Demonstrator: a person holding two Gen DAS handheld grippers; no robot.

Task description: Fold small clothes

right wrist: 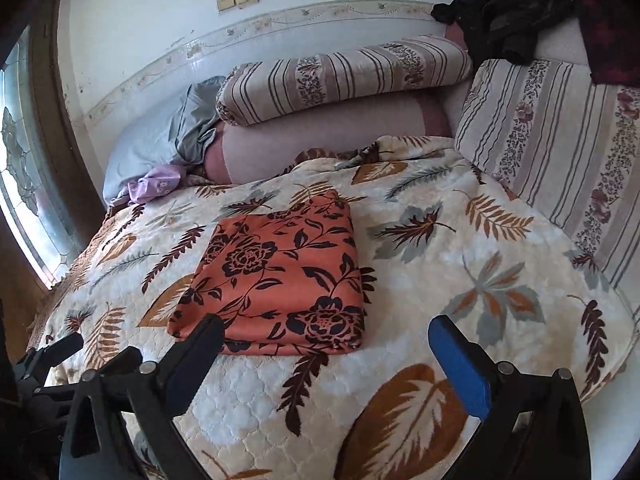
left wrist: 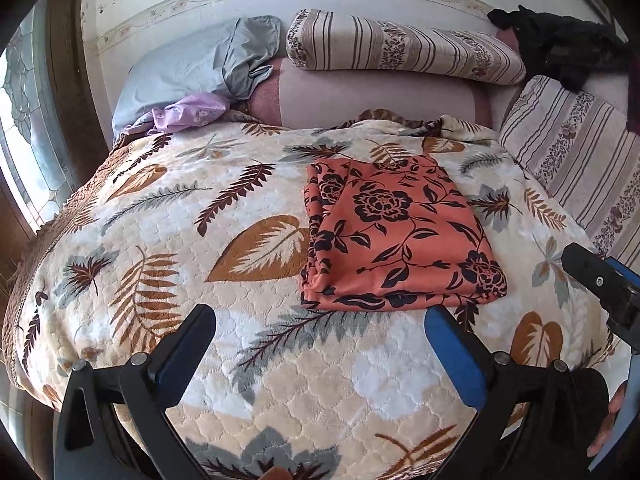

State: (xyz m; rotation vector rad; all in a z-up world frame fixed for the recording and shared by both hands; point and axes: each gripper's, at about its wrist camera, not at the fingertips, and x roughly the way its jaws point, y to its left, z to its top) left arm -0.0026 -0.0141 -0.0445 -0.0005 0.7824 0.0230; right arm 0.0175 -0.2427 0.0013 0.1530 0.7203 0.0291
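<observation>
An orange garment with a black flower print (left wrist: 394,236) (right wrist: 280,276) lies folded into a flat rectangle on the leaf-patterned bedspread (left wrist: 180,240) (right wrist: 460,280). My left gripper (left wrist: 320,336) hovers open just in front of its near edge, nothing between the fingers. My right gripper (right wrist: 326,342) is also open, its left finger (right wrist: 202,346) overlapping the garment's near left corner in the view. In the left wrist view the right gripper (left wrist: 600,280) shows at the right edge. The left gripper (right wrist: 52,360) appears at the lower left of the right wrist view.
Striped cushions (left wrist: 400,46) (right wrist: 560,148) line the back and right side. A grey-blue pillow (left wrist: 188,68) and a lilac cloth (left wrist: 188,112) (right wrist: 154,186) lie at the back left. Dark clothes (left wrist: 560,44) (right wrist: 512,12) hang at the back right. A window (left wrist: 28,120) is to the left.
</observation>
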